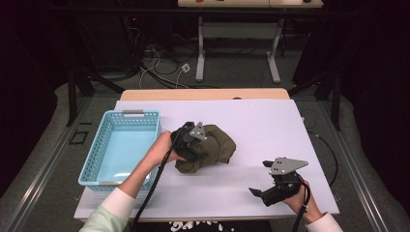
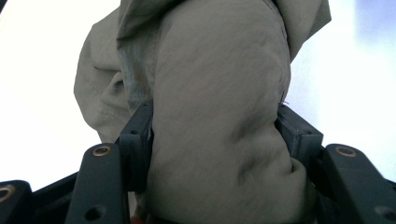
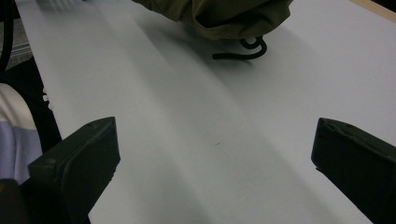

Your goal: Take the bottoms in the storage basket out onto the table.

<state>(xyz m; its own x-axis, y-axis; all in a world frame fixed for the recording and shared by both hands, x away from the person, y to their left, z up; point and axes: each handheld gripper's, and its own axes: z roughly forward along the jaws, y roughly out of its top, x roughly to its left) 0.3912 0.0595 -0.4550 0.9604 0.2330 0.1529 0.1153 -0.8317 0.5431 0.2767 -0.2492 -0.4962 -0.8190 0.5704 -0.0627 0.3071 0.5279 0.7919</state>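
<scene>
An olive-green bundled garment lies on the white table top just right of the basket. My left gripper is shut on its left side; in the left gripper view a thick fold of the cloth is squeezed between the two black jaws. My right gripper rests near the table's front right, open, with bare table between its fingertips. In the right gripper view the garment sits far ahead, with a dark drawcord curling out from under it.
A light blue perforated basket stands empty at the table's left. The white sheet covers the table. Cables trail from both grippers over the front edge. A desk frame and floor cables lie beyond the table.
</scene>
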